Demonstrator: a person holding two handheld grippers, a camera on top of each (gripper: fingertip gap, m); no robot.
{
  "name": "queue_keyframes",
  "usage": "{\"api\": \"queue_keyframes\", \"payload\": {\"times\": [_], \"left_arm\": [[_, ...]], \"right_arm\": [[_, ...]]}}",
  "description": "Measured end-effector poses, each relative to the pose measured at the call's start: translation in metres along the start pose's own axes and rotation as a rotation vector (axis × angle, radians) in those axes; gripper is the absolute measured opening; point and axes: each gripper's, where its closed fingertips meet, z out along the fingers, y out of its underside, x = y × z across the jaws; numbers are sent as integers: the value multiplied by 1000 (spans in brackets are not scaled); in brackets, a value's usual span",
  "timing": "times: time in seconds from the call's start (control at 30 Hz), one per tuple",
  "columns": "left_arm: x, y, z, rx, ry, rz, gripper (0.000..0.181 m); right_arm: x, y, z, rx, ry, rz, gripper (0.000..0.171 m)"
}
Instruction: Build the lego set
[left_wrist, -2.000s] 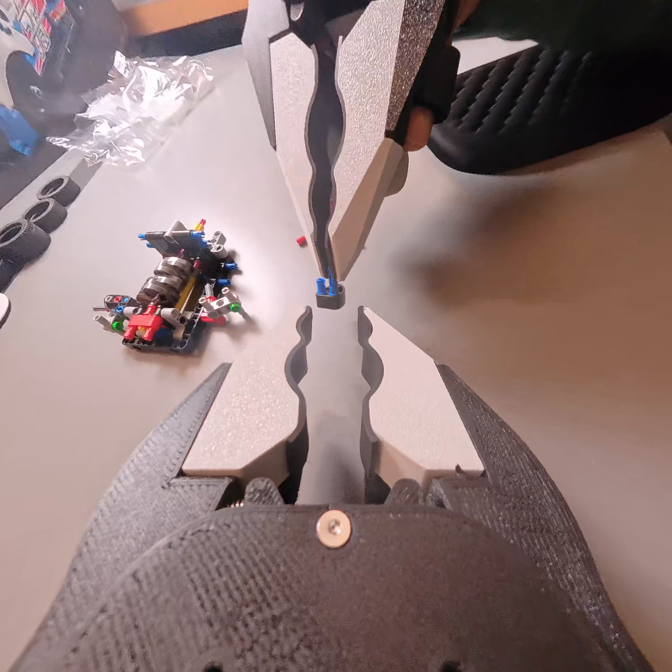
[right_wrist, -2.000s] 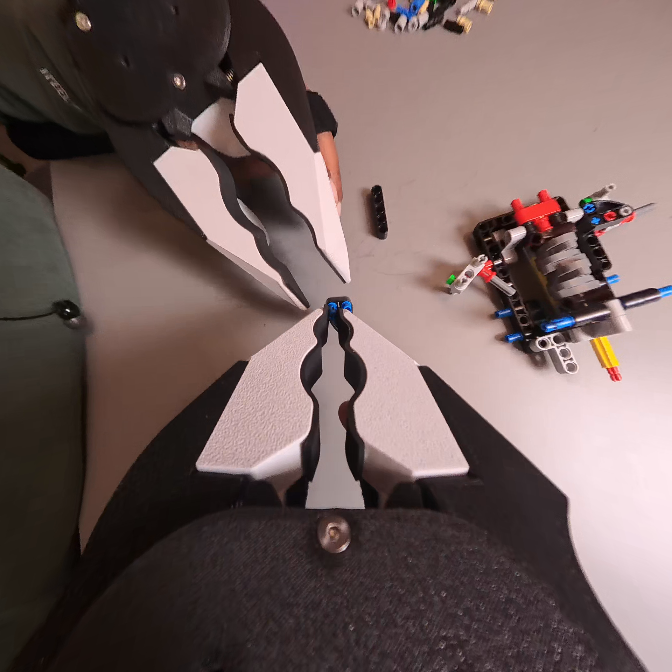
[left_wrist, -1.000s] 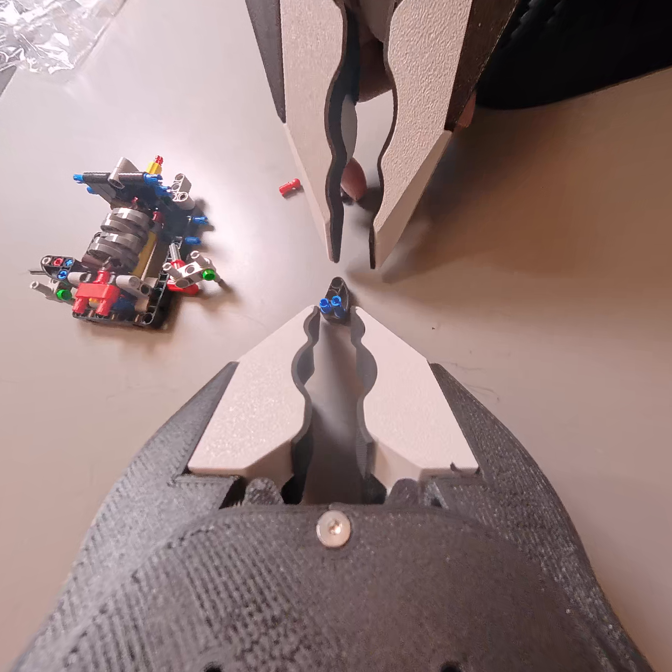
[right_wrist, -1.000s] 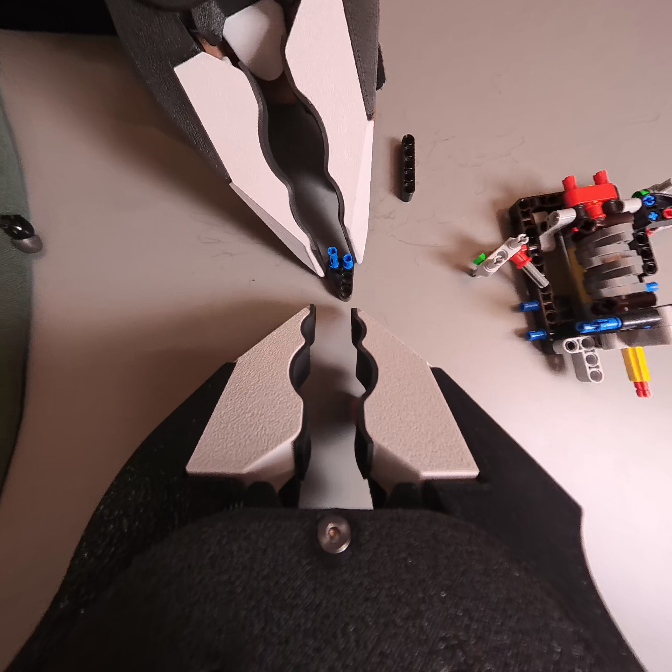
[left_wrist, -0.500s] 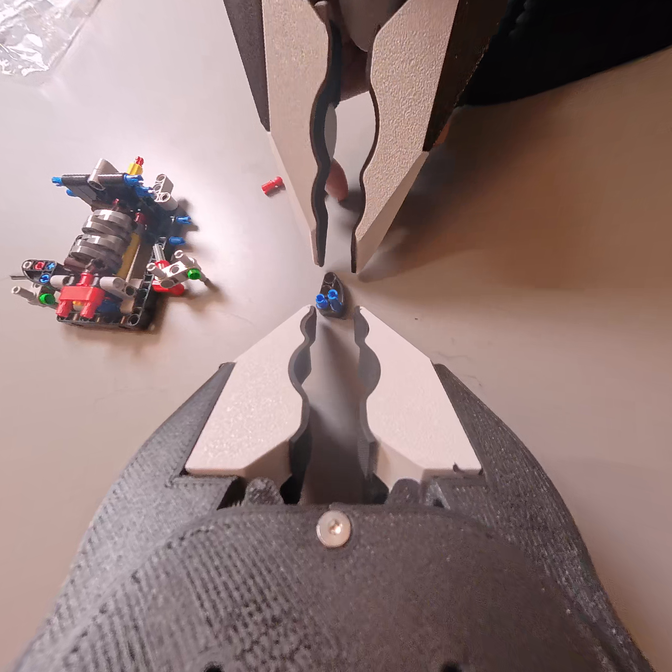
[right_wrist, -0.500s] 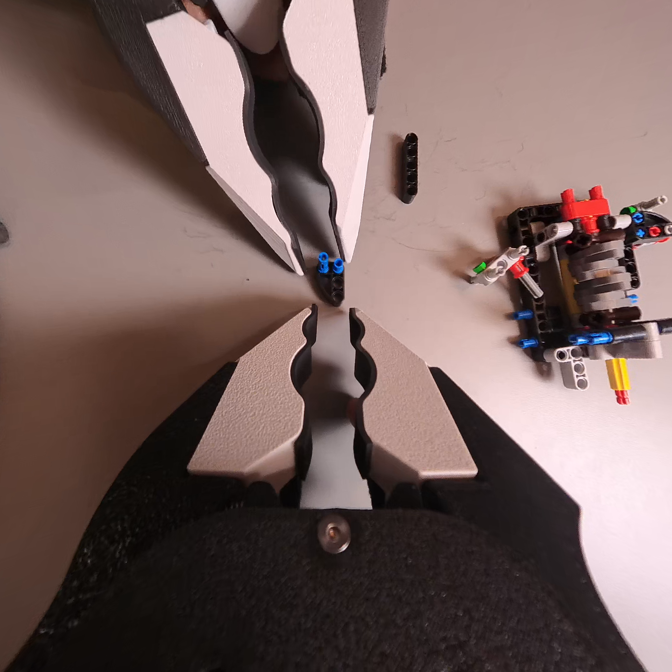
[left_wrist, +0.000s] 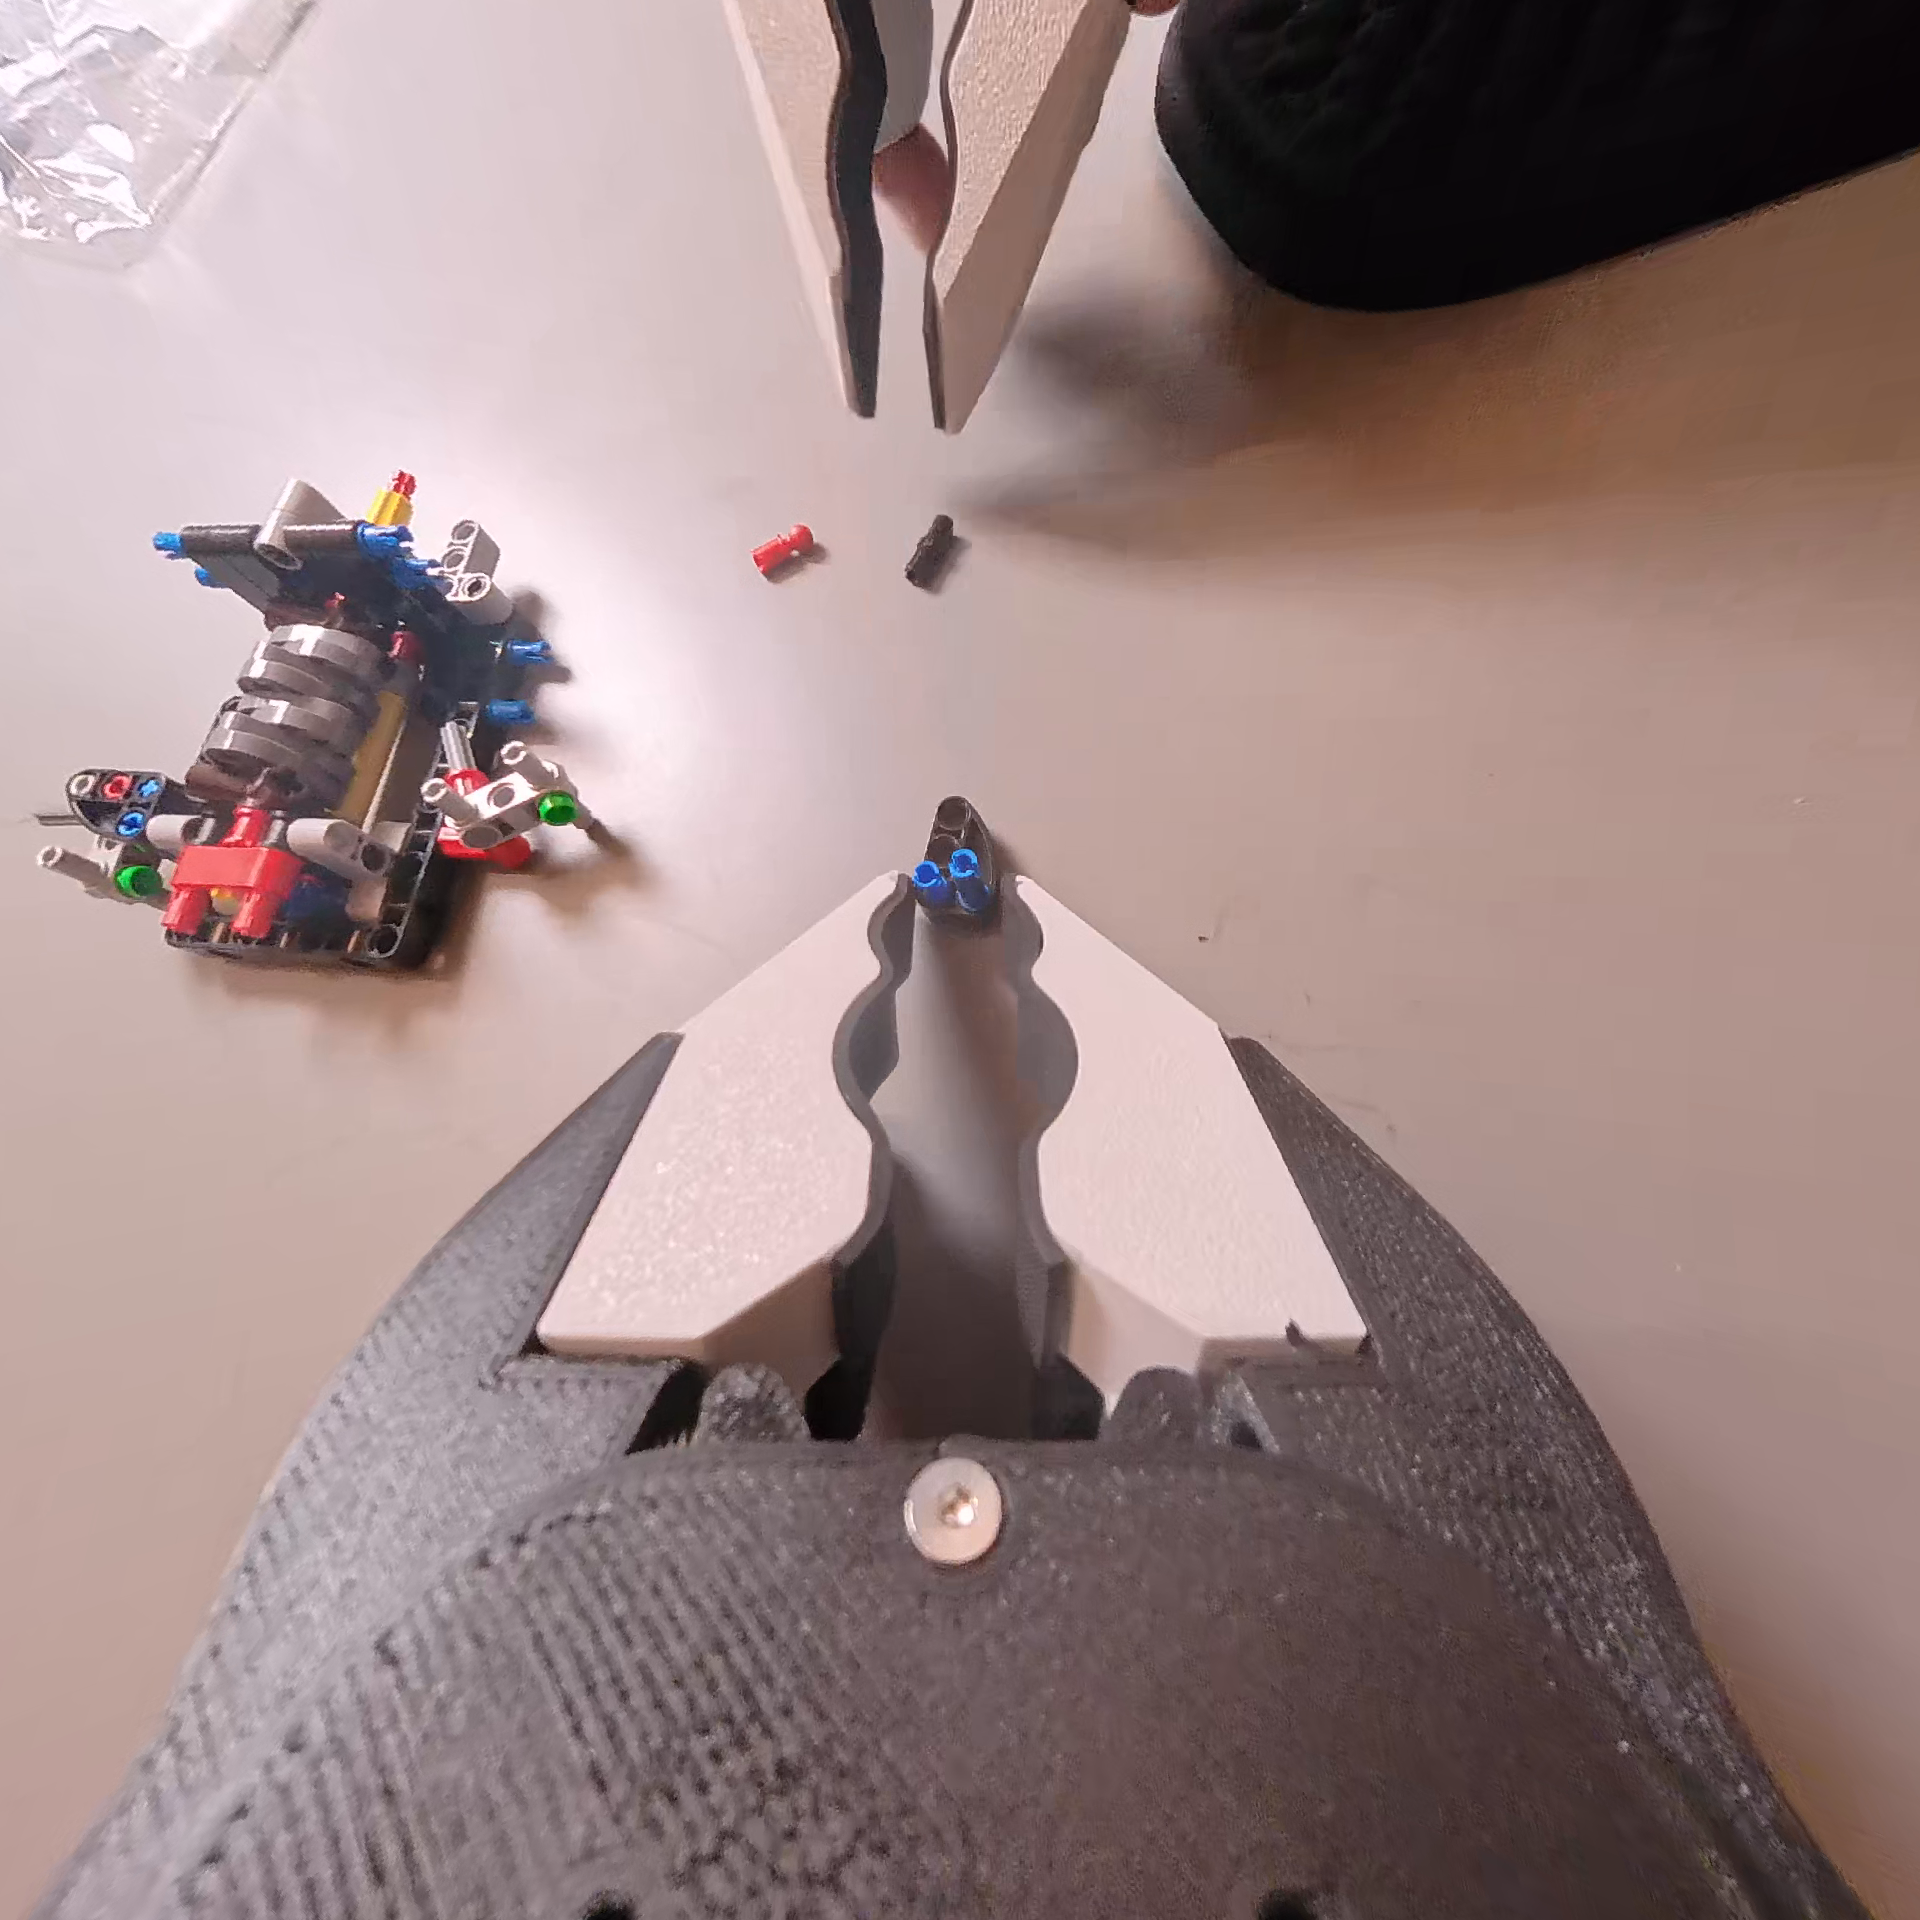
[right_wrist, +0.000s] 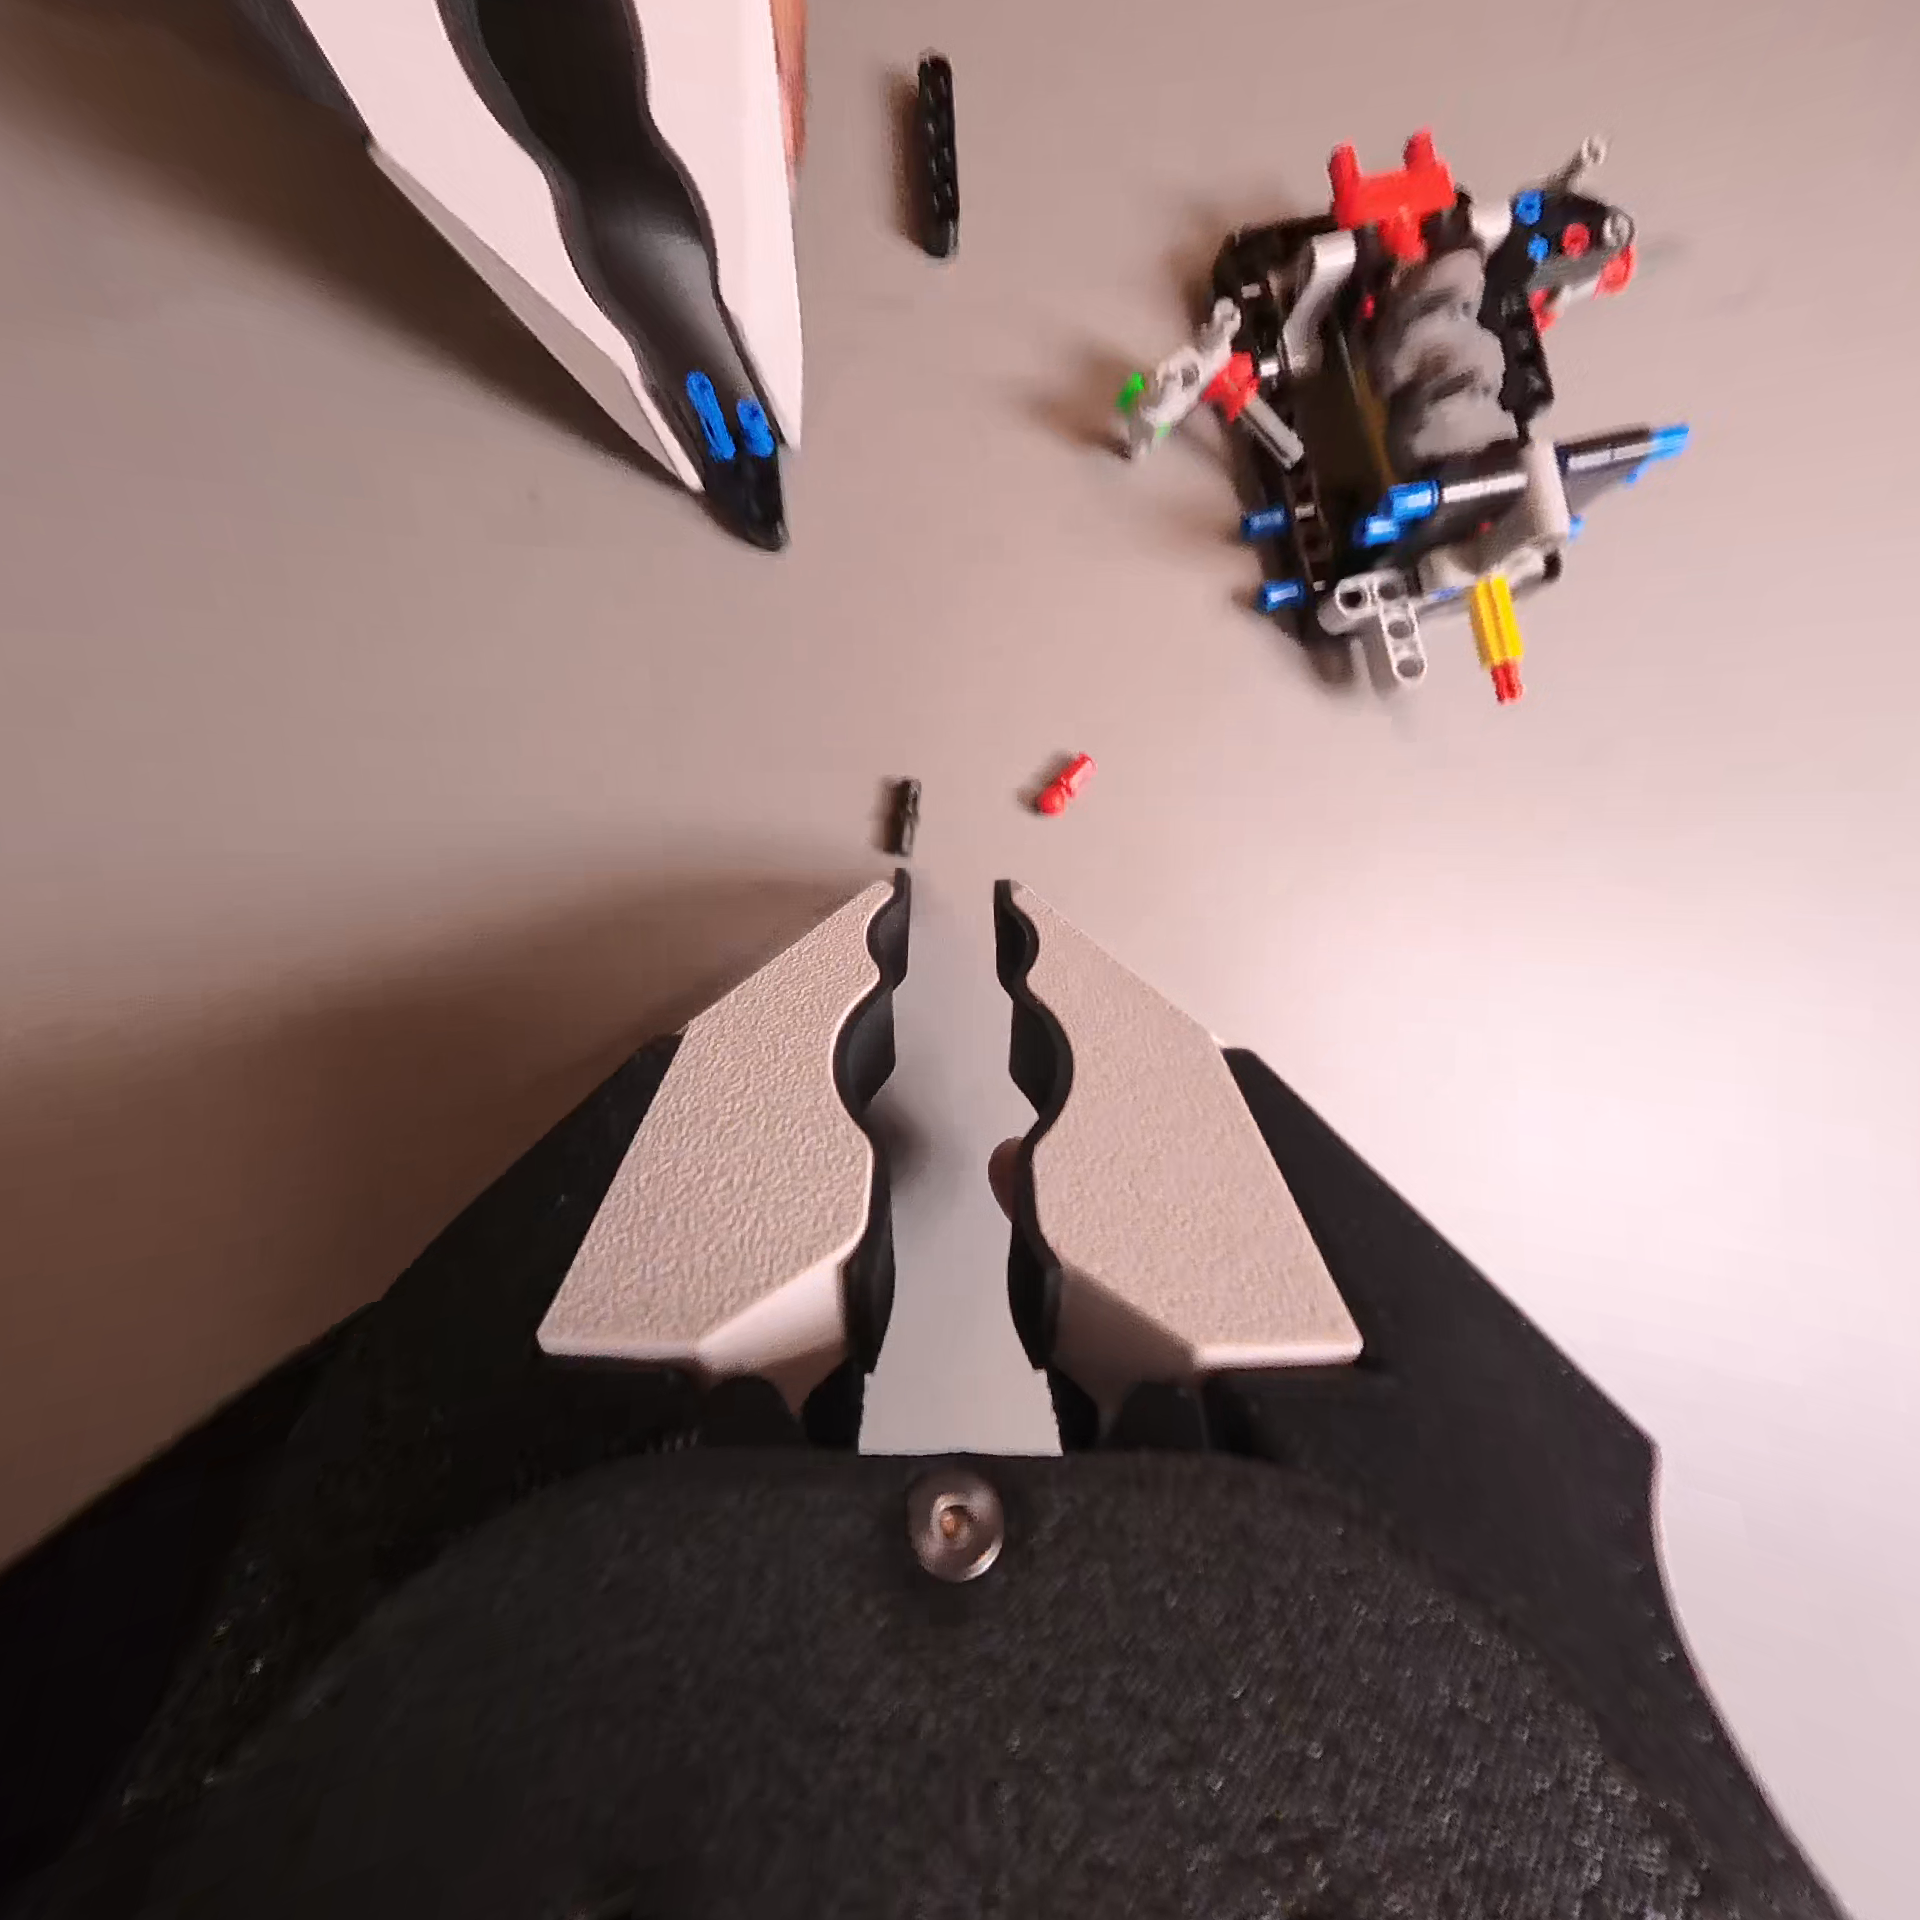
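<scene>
My left gripper (left_wrist: 958, 888) is shut on a small black lego piece with two blue pins (left_wrist: 954, 868), held just above the table. It also shows in the right wrist view (right_wrist: 743, 488), at the upper left, with the blue pins (right_wrist: 727, 416) between its fingers. My right gripper (right_wrist: 951, 888) is open a little and empty. It shows at the top of the left wrist view (left_wrist: 899, 416). A loose black pin (right_wrist: 904, 810) lies just beyond its tips, with a red pin (right_wrist: 1065, 784) beside it. The partly built lego assembly (left_wrist: 322, 748) lies on the table to the left.
A black lego beam (right_wrist: 935, 156) lies on the table beyond the left gripper. Crumpled clear plastic (left_wrist: 104, 104) is at the far left corner. A black chair seat (left_wrist: 1558, 135) is past the table edge at the top right. The assembly also shows in the right wrist view (right_wrist: 1423, 416). One gripper's finger ends stand about 10 cm off the other's.
The right gripper let go of the blue-pinned piece and the left gripper closed on it. The right gripper has since drawn back, and the black pin now shows between the grippers.
</scene>
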Motion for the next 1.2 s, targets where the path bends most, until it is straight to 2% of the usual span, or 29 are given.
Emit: {"api": "queue_keyframes", "payload": {"times": [0.17,0.53,0.63,0.8,1.03,1.2], "left_arm": [[0,0,0,-1,-4,2,14],[-6,3,-3,-5,-29,-7,14],[-6,3,-3,-4,-28,-9,14],[-5,3,-4,0,-14,-29,19],[-11,-17,-27,144,6,-55,24],[-6,-33,-39,254,64,-115,15]], "right_arm": [[21,0,8,30,65,71,11],[22,-8,26,-6,100,102,12],[23,-8,27,-9,114,94,5],[23,-10,28,-2,121,65,4],[-13,-57,11,267,-26,-37,3],[-38,-76,21,326,-70,-137,3]]}}
